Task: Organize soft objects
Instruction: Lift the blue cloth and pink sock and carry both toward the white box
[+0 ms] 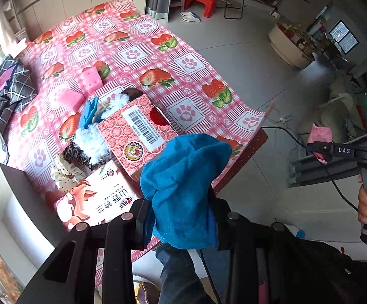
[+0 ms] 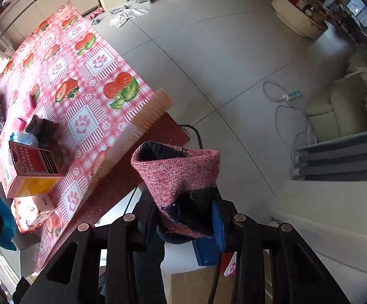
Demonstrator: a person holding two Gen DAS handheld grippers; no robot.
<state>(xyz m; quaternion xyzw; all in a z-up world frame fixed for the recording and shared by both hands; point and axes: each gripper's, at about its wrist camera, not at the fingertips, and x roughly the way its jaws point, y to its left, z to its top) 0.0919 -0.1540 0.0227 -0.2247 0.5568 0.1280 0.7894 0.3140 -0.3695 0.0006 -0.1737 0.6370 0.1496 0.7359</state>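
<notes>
With the left claw (image 1: 183, 217) clamped on the blue cloth (image 1: 183, 177) and the right claw (image 2: 183, 217) on the pink sock (image 2: 180, 177), carry both low over the surface (image 1: 137, 55) and release them onto the soft pile (image 1: 92, 131), clear of the box (image 1: 135, 131).

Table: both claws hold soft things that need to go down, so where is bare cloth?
The table is bare from the red box to its far and right edges. The left near part is crowded: pink sponges, fluffy items, boxes.

Blue cloth (image 1: 183, 190) is looking like soft, matt terry; pink sock (image 2: 180, 177) is showing coarse knit. Tablecloth (image 1: 158, 58) is reading as glossy plastic, red box (image 1: 132, 131) as printed cardboard, grippers as matt black plastic.
</notes>
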